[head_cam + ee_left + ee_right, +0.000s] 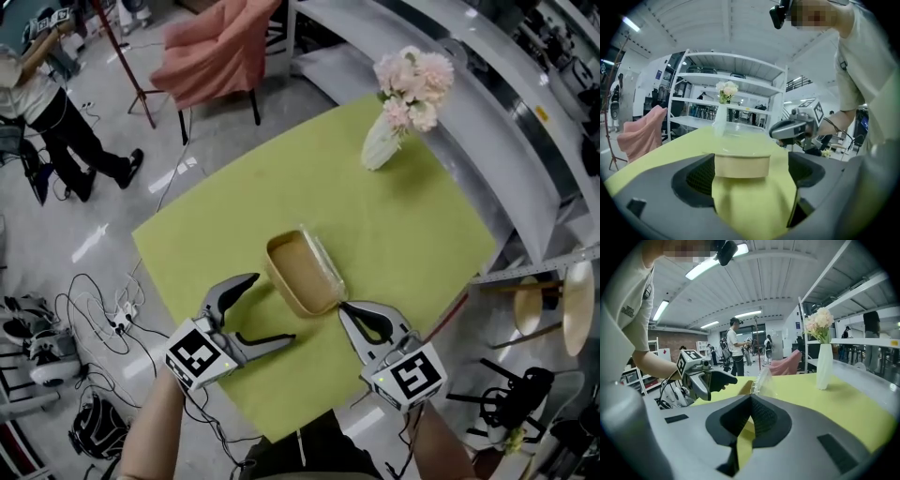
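Observation:
A tan rectangular container sits open in the middle of the green table. A clear plastic lid stands tilted along its right side. My right gripper is shut, and the lid's near corner runs down into its closed tips. My left gripper is wide open just left of the container's near end, touching nothing. The container sits a short way beyond its spread jaws, with the right gripper behind it.
A white vase of pink flowers stands at the table's far corner. White shelving runs along the right. A chair draped in pink cloth stands beyond the table. A person stands far left, and cables lie on the floor.

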